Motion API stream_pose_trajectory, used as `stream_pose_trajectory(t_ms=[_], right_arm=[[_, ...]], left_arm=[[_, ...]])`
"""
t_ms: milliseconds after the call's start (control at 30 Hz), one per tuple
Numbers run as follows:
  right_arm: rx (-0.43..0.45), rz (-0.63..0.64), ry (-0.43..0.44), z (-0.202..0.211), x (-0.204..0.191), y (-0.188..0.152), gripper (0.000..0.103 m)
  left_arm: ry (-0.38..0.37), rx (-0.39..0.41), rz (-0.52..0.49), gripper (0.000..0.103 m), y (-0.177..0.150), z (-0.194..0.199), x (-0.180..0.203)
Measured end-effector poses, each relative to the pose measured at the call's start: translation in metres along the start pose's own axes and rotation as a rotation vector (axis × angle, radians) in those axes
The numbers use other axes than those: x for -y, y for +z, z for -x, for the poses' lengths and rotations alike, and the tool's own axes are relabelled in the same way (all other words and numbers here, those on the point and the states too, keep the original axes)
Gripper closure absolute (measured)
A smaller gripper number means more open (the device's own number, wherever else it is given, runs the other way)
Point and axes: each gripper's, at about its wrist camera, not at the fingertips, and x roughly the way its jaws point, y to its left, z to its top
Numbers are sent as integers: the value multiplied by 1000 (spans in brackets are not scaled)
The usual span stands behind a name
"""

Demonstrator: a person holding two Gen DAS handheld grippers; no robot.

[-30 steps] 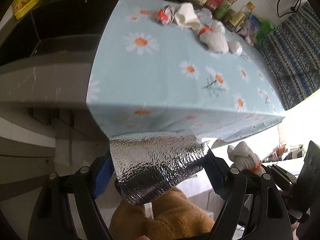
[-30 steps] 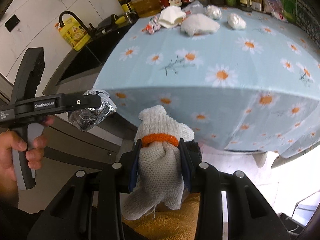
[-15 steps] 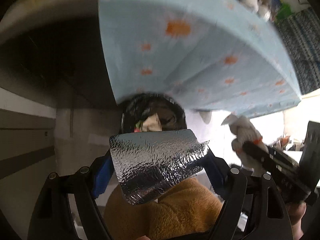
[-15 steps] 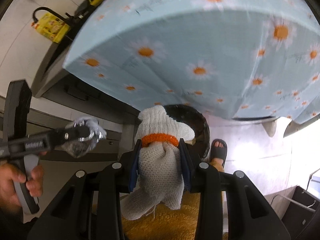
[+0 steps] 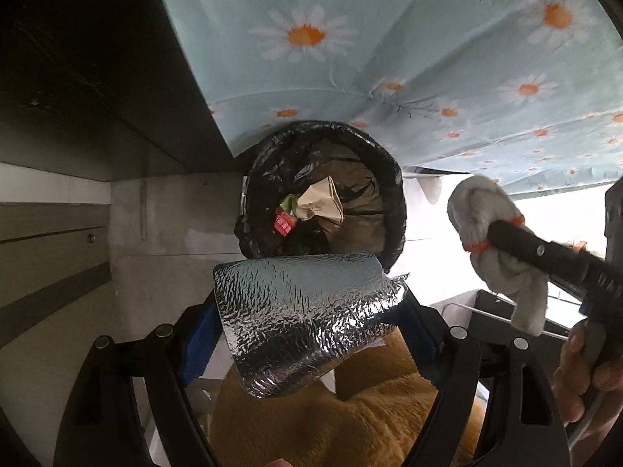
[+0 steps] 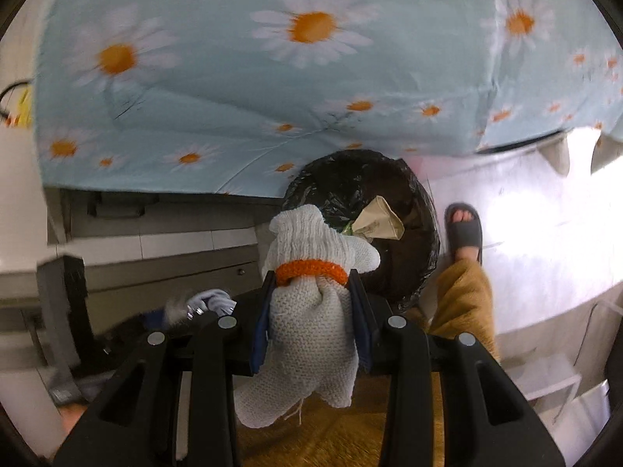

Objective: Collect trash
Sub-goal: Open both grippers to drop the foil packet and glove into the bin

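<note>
Foil [image 5: 307, 319], glove [image 6: 311, 307] clamped in claws above bin [image 5: 389, 179].

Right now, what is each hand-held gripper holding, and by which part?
Left hand-held gripper: silver foil piece, pinched across its lower half. Right hand-held gripper: white knit glove, clamped just below its orange band.

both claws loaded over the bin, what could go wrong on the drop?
1. The foil sheet in the left claw sits near the bin's front rim; released here, it may flutter onto the floor.
2. The glove in the right claw hangs over the left rim and could catch on the liner.
3. The tablecloth overhangs the bin, limiting clearance.
</note>
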Motion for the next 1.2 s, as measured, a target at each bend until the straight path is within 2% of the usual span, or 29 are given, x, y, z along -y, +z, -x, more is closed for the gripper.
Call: stream_pose_trajectory(t_ms=[167, 300, 400, 533, 700, 933, 1200], right_arm=[[-17, -85, 32, -11, 14, 8, 64], [-14, -96, 45, -14, 16, 11, 64], [-11, -104, 61, -13, 16, 14, 63], [-1, -118, 71, -9, 18, 19, 58], [9, -149, 112, -6, 21, 25, 47], [17, -144, 123, 1, 22, 27, 46], [35, -126, 124, 19, 19, 20, 46]], left_arm=[[6, -26, -29, 22, 1, -21, 13], [-7, -25, -12, 19, 5, -25, 19], [9, -28, -20, 19, 9, -27, 22], [44, -33, 0, 7, 13, -27, 17], [61, -38, 9, 7, 18, -29, 15], [90, -49, 19, 7, 20, -27, 9], [75, -14, 29, 7, 16, -6, 7]])
